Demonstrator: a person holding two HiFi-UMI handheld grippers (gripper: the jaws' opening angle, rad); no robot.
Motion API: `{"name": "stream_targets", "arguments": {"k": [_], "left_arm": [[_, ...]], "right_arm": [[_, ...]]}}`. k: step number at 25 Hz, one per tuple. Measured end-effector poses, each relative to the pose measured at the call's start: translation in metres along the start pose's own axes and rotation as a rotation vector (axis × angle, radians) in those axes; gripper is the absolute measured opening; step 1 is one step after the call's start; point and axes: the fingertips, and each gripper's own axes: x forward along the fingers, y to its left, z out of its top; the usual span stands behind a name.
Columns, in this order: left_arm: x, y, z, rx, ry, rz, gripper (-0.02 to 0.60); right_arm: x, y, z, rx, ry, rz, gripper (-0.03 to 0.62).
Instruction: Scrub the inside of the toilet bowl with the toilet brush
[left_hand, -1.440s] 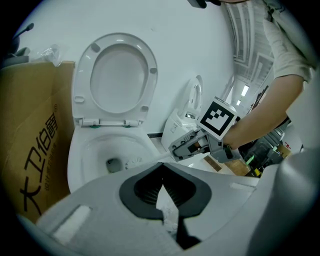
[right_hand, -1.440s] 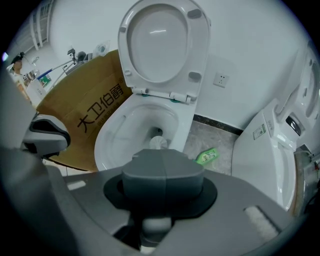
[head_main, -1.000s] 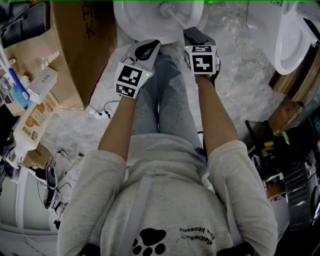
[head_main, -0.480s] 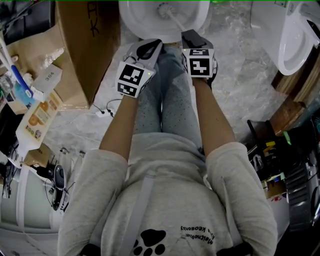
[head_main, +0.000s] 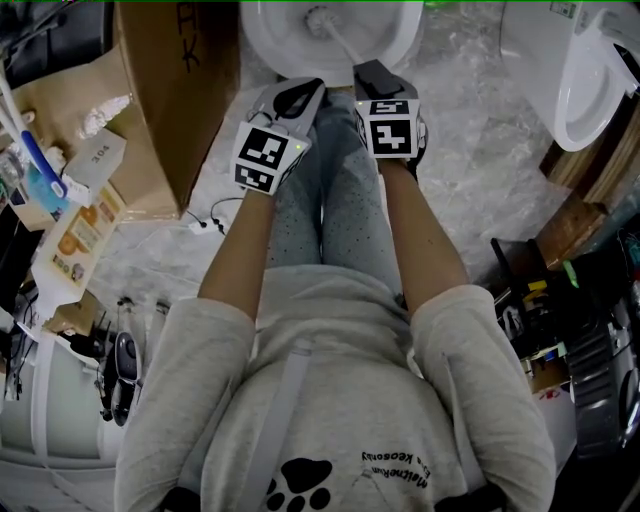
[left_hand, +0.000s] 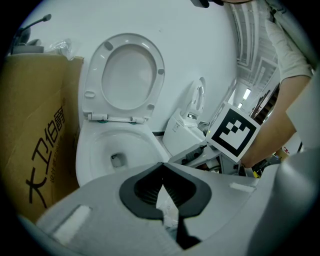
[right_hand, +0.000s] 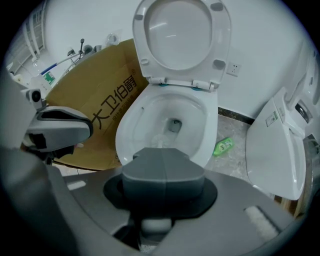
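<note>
Right tool (head_main: 376, 76) clamped on handle of toilet brush (head_main: 322, 17), jaws together around it; bristle head sits inside toilet bowl (head_main: 262, 48). Left tool (head_main: 292, 98) pinched together on nothing, hovering just short of bowl's front rim. Seat (right_hand: 182, 35) raised behind bowl; cardboard box (head_main: 170, 90) left of bowl, green bottle (right_hand: 223, 145) on floor right of it. Scrubbing looks under way; no visible sign how much wall is covered, likely most remains

A large brown cardboard box printed with black characters (right_hand: 100, 117) is seen standing on the grey marbled floor (head_main: 480, 150). A small green plastic bottle (right_hand: 223, 146) is laid on that floor, near a second white ceramic fixture (head_main: 575, 85).
</note>
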Motion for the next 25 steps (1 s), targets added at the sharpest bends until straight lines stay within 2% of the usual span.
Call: {"name": "stream_targets", "arguments": {"k": [12,25], "left_arm": [[-0.002,0.017,0.0,-0.019,-0.003,0.006,0.0],[0.003,0.038,0.006,-0.05,0.003,0.018,0.0]], "right_arm": [[0.012,0.016,0.018,-0.058,0.0,0.017,0.153],[0.023,0.012,0.044,-0.115,-0.002,0.004,0.153]]}}
